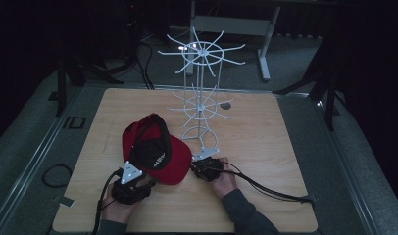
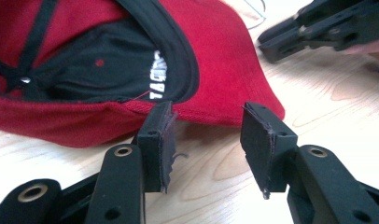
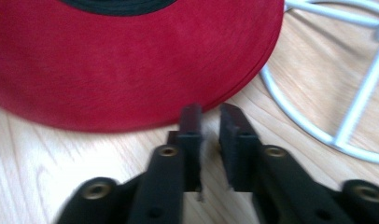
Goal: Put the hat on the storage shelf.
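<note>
Near the desk's front edge, red cap lies upside down beside wire rack. Left gripper jaws apart at cap's rim; right gripper slightly parted at brim, gripping nothing. Advice: seat both pads over fabric before closing.

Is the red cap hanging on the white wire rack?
No, the red cap lies upside down on the wooden table, in front of the white wire rack, with nothing hung on its arms.
</note>
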A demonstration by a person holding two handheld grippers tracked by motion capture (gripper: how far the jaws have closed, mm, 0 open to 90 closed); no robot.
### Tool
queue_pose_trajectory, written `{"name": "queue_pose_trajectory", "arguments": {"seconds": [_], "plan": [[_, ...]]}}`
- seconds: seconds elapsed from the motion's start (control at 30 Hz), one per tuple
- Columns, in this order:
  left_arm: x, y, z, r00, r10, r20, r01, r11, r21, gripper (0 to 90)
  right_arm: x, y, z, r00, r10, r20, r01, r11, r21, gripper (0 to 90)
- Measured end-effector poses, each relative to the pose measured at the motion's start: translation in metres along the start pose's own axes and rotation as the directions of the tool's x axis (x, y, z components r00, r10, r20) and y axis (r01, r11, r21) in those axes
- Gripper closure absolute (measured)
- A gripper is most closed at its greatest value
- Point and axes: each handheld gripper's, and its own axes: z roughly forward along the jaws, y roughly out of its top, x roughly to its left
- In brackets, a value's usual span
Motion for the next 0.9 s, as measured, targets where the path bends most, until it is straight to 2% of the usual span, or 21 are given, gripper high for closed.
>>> {"name": "queue_pose_trajectory", "arguments": {"seconds": [0.03, 0.07, 0.1, 0.23, 0.27, 0.3, 0.37, 0.4, 0.5, 0.53, 0.63, 0.7, 0.73, 0.83, 0.9], "plan": [[-0.002, 0.0, 0.002, 0.9999, -0.015, 0.003, 0.015, 0.9999, 0.006, 54.6, 0.001, 0.0, -0.006, 0.9994, -0.029, 0.018, 0.029, 1.0, 0.001, 70.0], [-0.002, 0.0, 0.002, 0.9999, -0.015, 0.003, 0.015, 0.9999, 0.006, 54.5, 0.001, 0.0, -0.006, 0.9994, -0.029, 0.018, 0.029, 1.0, 0.001, 70.0], [-0.004, -0.001, 0.003, 0.9997, -0.022, 0.005, 0.022, 0.9997, 0.006, 54.3, 0.003, 0.001, -0.014, 0.9973, -0.061, 0.04, 0.061, 0.998, 0.008, 64.8], [-0.006, -0.003, 0.003, 0.9983, -0.057, -0.014, 0.057, 0.9984, 0.003, 52.0, 0.005, -0.001, -0.024, 0.9953, -0.083, 0.049, 0.083, 0.997, 0.001, 58.5], [-0.006, -0.003, 0.003, 0.9983, -0.057, -0.014, 0.057, 0.9984, 0.003, 50.8, 0.005, -0.001, -0.024, 0.9953, -0.083, 0.049, 0.083, 0.997, 0.001, 58.5], [-0.006, -0.003, 0.004, 0.9967, -0.08, -0.015, 0.08, 0.9968, -0.005, 50.0, 0.002, -0.004, -0.03, 0.9959, -0.073, 0.053, 0.073, 0.997, 0.0, 56.8], [-0.006, -0.003, 0.004, 0.9967, -0.08, -0.015, 0.08, 0.9968, -0.005, 49.0, 0.0, -0.007, -0.032, 0.996, -0.068, 0.059, 0.068, 0.998, 0.003, 56.8], [-0.008, -0.003, 0.007, 0.9945, -0.099, -0.034, 0.099, 0.9951, -0.007, 42.3, -0.004, -0.012, -0.036, 0.9968, -0.051, 0.062, 0.051, 0.999, 0.006, 55.0], [-0.01, -0.003, 0.012, 0.9909, -0.126, -0.047, 0.127, 0.9919, 0.009, 35.0, -0.009, -0.018, -0.042, 0.9971, -0.027, 0.071, 0.027, 1.0, 0.006, 53.8], [-0.01, -0.003, 0.013, 0.9898, -0.133, -0.051, 0.134, 0.9909, 0.012, 32.6, -0.011, -0.021, -0.044, 0.9966, -0.035, 0.075, 0.035, 0.999, 0.004, 53.4], [-0.008, -0.003, 0.017, 0.9841, -0.174, -0.033, 0.175, 0.9842, 0.023, 27.9, -0.015, -0.026, -0.049, 0.9965, -0.013, 0.082, 0.013, 1.0, -0.002, 52.8], [-0.006, -0.003, 0.02, 0.9765, -0.215, -0.012, 0.215, 0.9764, 0.02, 25.4, -0.017, -0.029, -0.051, 0.9963, -0.004, 0.085, 0.004, 1.0, -0.001, 52.6], [-0.005, -0.002, 0.021, 0.972, -0.235, 0.008, 0.235, 0.9718, 0.023, 25.2, -0.018, -0.03, -0.052, 0.9964, -0.001, 0.085, 0.002, 1.0, -0.002, 52.4], [0.0, 0.0, 0.027, 0.9516, -0.298, 0.074, 0.297, 0.9545, 0.026, 24.6, -0.019, -0.032, -0.053, 0.9962, 0.005, 0.087, -0.005, 1.0, -0.004, 52.1], [0.001, 0.003, 0.032, 0.9499, -0.301, 0.084, 0.299, 0.9535, 0.038, 26.1, -0.02, -0.033, -0.054, 0.9959, 0.015, 0.09, -0.014, 1.0, -0.007, 51.9]]}}
